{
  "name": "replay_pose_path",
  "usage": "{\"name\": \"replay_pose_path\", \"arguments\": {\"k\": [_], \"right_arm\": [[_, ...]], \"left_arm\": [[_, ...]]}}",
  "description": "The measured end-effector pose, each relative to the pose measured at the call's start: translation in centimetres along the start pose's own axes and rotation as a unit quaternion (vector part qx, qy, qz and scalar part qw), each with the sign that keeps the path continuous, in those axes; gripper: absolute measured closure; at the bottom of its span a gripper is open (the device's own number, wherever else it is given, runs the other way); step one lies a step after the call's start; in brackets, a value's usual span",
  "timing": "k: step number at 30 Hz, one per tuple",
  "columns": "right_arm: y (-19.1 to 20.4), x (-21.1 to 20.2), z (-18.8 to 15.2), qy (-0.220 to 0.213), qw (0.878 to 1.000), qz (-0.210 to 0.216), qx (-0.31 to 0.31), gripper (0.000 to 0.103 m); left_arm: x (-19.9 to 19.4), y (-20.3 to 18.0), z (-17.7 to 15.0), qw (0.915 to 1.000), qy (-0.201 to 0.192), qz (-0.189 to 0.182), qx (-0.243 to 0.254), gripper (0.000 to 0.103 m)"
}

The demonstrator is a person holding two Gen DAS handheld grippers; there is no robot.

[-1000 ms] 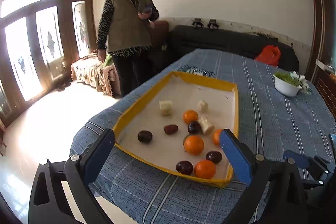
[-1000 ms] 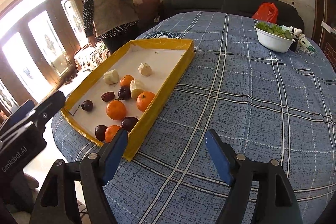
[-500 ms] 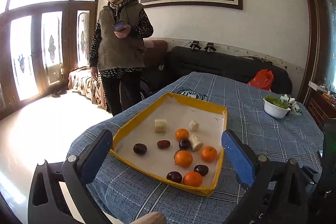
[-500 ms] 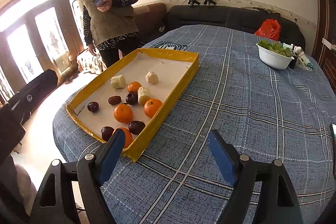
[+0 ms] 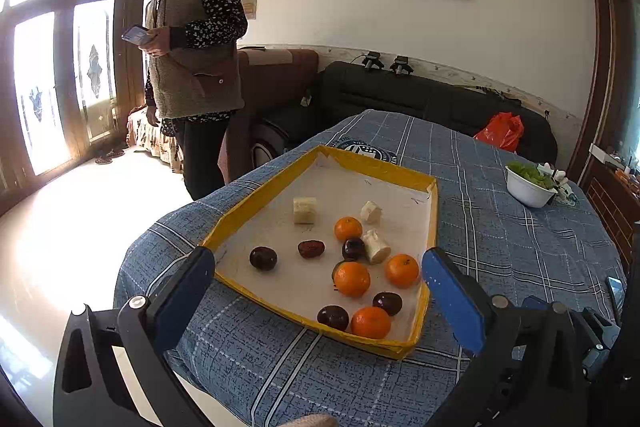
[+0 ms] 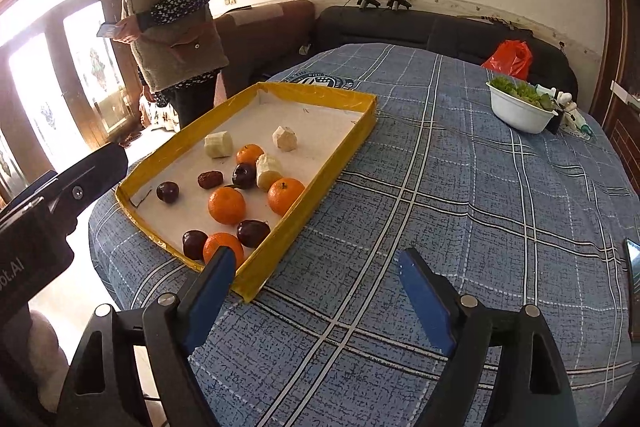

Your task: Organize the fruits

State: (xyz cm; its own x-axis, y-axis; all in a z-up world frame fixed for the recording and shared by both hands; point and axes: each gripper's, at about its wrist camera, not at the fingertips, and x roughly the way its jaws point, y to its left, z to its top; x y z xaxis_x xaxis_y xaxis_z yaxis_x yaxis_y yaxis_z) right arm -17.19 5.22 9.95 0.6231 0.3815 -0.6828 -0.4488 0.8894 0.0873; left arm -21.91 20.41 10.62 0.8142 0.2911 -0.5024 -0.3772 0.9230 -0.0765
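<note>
Lettering "ot.AI" on left tool (image 6: 60, 195); tablecloth (image 6: 440, 187) emblem perhaps lettered, unreadable

The standing person (image 5: 192, 59) has turned toward the window; the right hand-held gripper (image 6: 316, 303) is opening.

Before you, the tray (image 5: 256, 211) lies on the table (image 6: 460, 195), near its left edge. In the tray, oranges (image 5: 352, 279), plums (image 5: 263, 258) and a date (image 5: 311, 249) cluster at the near end, with the cut pieces (image 5: 305, 210) just behind them; the far end holds nothing. To your right, well apart from the tray, a bowl (image 6: 520, 115) sits near the table's far edge. Behind the table runs a sofa (image 5: 420, 99), with a bag (image 5: 502, 131) on it. A person (image 5: 196, 59) stands left of the table, behind the tray.
</note>
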Motion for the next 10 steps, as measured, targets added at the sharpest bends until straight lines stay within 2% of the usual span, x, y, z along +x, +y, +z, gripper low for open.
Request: {"name": "replay_pose_path", "arguments": {"k": [10], "right_arm": [[-0.3, 0.3, 0.0, 0.004, 1.0, -0.006, 0.006, 0.015]], "left_arm": [[1.3, 0.0, 0.3, 0.9994, 0.032, -0.011, -0.007, 0.0]]}}
